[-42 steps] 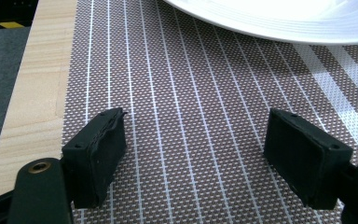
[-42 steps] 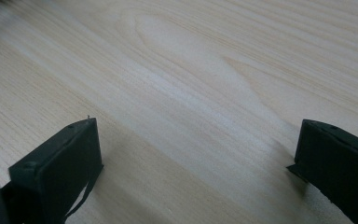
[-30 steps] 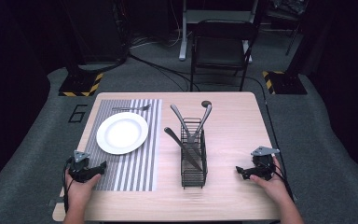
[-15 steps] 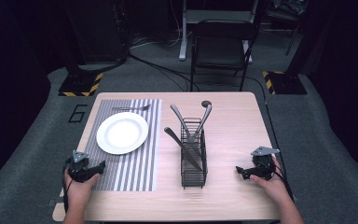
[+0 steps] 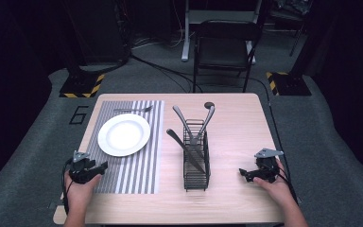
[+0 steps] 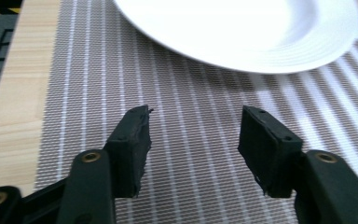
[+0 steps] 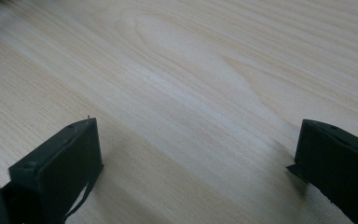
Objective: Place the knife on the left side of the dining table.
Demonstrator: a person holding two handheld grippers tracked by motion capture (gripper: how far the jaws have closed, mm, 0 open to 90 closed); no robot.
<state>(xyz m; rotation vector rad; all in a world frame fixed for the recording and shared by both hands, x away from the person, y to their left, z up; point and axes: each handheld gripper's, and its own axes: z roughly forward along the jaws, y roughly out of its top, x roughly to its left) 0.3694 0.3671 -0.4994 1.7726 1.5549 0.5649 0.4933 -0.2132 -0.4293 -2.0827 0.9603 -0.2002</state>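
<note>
Here the left gripper (image 5: 99, 166) sits at the near-left edge of the striped placemat (image 5: 137, 161), aimed at the white plate (image 5: 124, 134) just beyond it. Its jaws have just been closing — they now stand part-way together, with nothing between them but placemat weave, as the left gripper view makes plain. Against the frames from a moment earlier, the left hand (image 5: 78, 189) sits a touch higher and nearer the mat, while the plate, the fork (image 5: 133, 109) lying at the mat's far edge, and the wire caddy (image 5: 196, 153) with its knife (image 5: 184, 149) and two upright utensils have not shifted.

The right gripper (image 5: 244, 174) rests on bare table (image 5: 236, 123) well right of the caddy, jaws wide apart and empty — it has not moved.

So the narrowing looks like a pre-set for a slim target, not a grip. Nothing is picked up yet; the place setting stands as it was, with cutlery waiting in the caddy. The plate rim is the nearest thing to those left pads, so that is my guess for where the work begins
</note>
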